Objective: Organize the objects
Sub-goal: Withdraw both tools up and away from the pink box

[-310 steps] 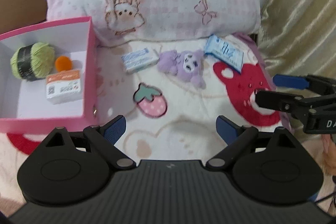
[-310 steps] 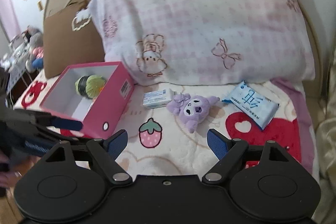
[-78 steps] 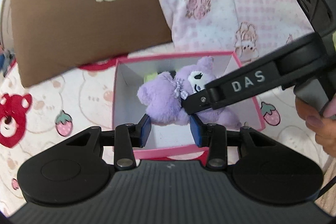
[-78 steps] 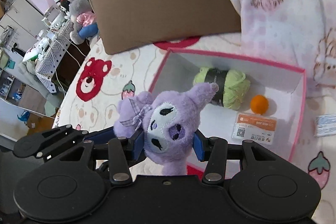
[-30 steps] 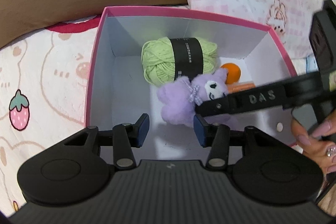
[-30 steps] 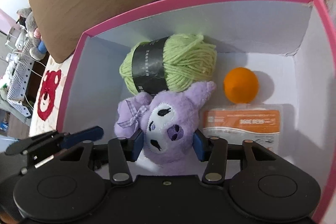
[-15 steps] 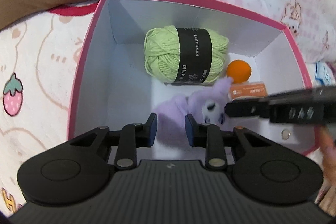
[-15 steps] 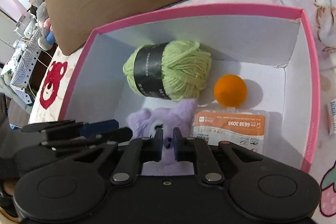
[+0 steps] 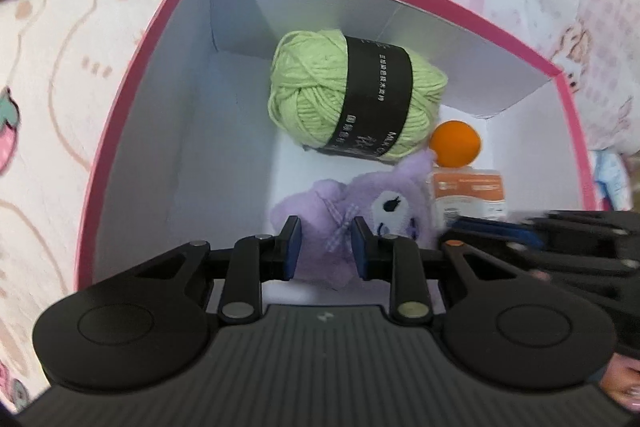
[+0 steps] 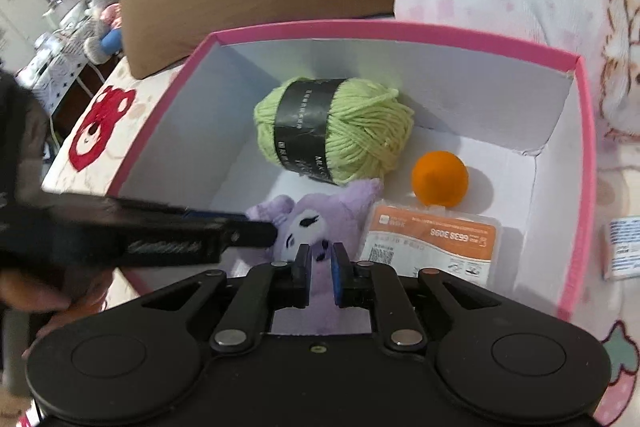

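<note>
Resting on the box [image 10: 400,31] floor beside the yarn [image 10: 336,131], the plush [image 10: 320,219] lies below both tools; left tool [image 9: 325,247] and right tool [image 10: 319,269] stand closed, apparently empty; lifting out could snag its fur and drag it back out.

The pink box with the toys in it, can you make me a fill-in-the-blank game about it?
1. The yarn ball with the black band is ____ in colour.
2. The small round ball beside the yarn is ____.
3. The plush toy lying inside the pink box is ____.
4. The flat packet next to the plush toy has an ____ stripe on top.

Missing words: green; orange; purple; orange
</note>
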